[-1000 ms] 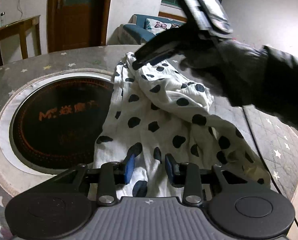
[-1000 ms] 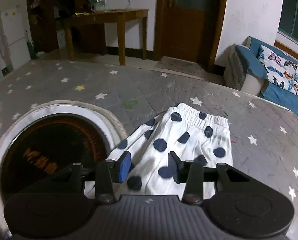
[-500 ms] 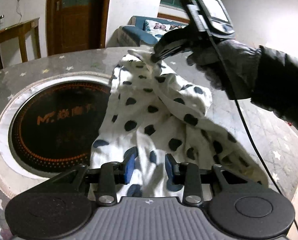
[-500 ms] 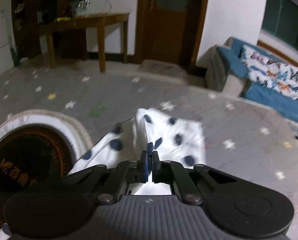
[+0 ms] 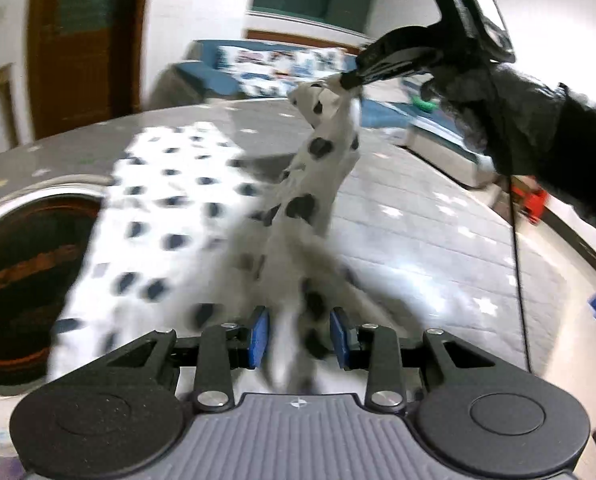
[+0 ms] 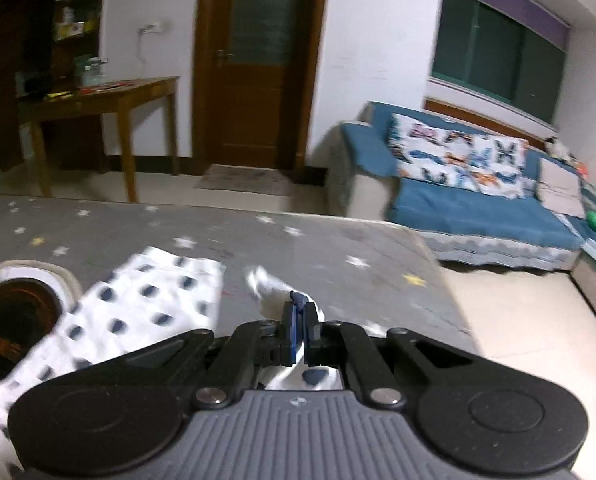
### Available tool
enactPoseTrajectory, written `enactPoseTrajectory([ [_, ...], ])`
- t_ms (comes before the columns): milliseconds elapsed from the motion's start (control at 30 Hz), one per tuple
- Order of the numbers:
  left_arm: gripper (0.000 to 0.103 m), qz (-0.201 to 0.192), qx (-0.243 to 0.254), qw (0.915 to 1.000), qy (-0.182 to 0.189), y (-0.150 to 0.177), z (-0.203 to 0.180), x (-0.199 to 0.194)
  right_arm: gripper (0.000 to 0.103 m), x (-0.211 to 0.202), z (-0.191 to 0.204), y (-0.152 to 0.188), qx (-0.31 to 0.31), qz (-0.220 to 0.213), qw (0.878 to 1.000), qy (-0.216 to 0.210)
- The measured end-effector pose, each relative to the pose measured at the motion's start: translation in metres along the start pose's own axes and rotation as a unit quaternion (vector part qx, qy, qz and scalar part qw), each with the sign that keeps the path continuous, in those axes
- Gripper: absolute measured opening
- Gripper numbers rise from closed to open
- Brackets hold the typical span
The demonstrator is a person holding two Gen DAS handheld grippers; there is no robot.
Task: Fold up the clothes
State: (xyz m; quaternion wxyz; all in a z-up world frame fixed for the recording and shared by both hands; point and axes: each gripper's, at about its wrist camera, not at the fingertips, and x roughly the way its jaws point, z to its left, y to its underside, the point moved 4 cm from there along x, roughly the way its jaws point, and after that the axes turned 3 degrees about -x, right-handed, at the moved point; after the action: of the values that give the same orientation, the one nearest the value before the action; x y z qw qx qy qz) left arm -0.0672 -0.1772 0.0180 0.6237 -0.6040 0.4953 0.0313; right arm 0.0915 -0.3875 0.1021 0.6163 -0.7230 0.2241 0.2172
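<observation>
Hanging from the right gripper [image 6: 299, 326], polka-dot pants [image 5: 298, 208] stretch toward the left gripper [image 5: 300, 338].

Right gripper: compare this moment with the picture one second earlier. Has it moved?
Yes. The right gripper has risen: it was low over the table, and now it pinches the spotted cloth level with the sofa behind.

We count one spotted garment [image 5: 186, 216], two tools (ours, one per hand) [image 5: 298, 336] [image 6: 300, 320], one round burner [image 5: 22, 280], one sofa [image 6: 478, 208], one wooden door [image 6: 258, 60].
</observation>
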Motion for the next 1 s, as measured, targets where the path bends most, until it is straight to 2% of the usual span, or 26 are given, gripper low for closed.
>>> enactPoseTrajectory([
  [67,0.036,0.009,0.020,0.9995,0.023,0.004,-0.014,0.007,0.002,-0.004,-0.019,0.010,0.010,0.008,1.000,0.014],
  [167,0.036,0.031,0.042,0.9979,0.040,0.014,-0.029,0.016,0.004,-0.005,-0.043,0.030,0.022,0.030,0.999,0.037],
  [333,0.036,0.053,0.075,0.9931,0.074,0.026,-0.044,0.014,0.015,-0.004,-0.074,0.071,0.046,0.077,0.993,0.080],
  [500,0.036,0.072,0.092,0.9878,0.103,0.036,-0.049,0.005,0.016,-0.021,-0.099,0.085,0.077,0.074,0.988,0.113],
  [567,0.036,0.076,0.094,0.9867,0.109,0.038,-0.049,0.003,0.016,-0.029,-0.097,0.083,0.078,0.057,0.989,0.108],
  [667,0.036,0.078,0.099,0.9858,0.111,0.039,-0.050,0.004,0.016,-0.039,-0.084,0.077,0.069,0.037,0.994,0.073],
  [733,0.036,0.078,0.100,0.9860,0.108,0.037,-0.050,0.006,0.025,-0.037,-0.074,0.074,0.059,0.034,0.996,0.056],
  [800,0.036,0.078,0.098,0.9866,0.105,0.035,-0.050,0.006,0.032,-0.025,-0.066,0.071,0.061,0.047,0.996,0.052],
  [1000,0.038,0.074,0.088,0.9878,0.104,0.036,-0.050,0.004,0.032,0.016,-0.073,0.076,0.098,0.084,0.990,0.063],
])
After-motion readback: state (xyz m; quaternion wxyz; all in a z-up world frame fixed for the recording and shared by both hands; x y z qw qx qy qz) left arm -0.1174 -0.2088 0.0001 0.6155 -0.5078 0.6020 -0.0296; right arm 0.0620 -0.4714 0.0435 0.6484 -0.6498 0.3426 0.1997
